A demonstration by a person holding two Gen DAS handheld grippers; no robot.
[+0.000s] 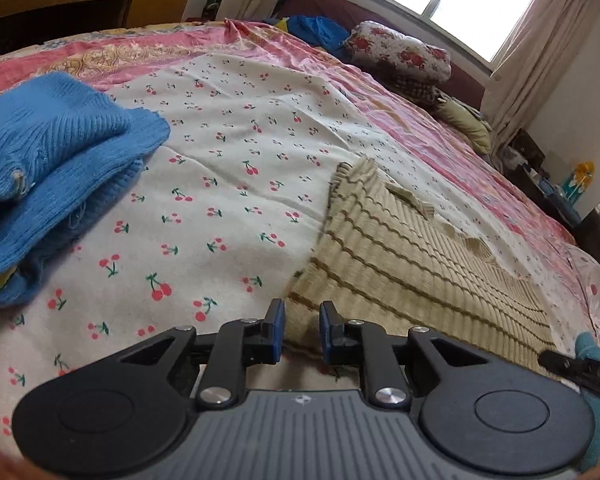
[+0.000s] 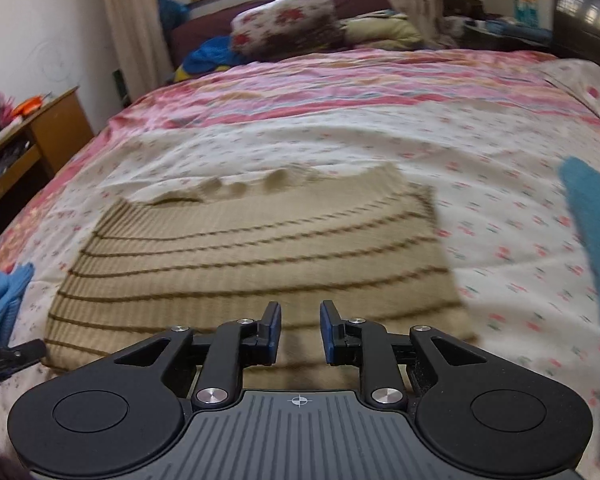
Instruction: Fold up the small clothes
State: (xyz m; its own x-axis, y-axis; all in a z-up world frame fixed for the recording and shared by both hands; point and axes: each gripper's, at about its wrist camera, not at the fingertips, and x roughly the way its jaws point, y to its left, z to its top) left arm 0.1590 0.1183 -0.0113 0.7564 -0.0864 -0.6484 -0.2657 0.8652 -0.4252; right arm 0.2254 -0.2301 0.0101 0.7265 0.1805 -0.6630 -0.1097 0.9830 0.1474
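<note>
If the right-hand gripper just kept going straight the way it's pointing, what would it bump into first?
Most likely the beige ribbed knit garment with brown stripes, spread flat on the cherry-print sheet. The right gripper angles down at it with jaws apart and empty; exact depth is unclear.

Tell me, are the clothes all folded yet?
Not yet. The blue sweater already lies folded on the cherry-print sheet. The beige striped sweater is spread flat; neither the left tool nor the right tool holds it. A teal garment at the side waits.
</note>
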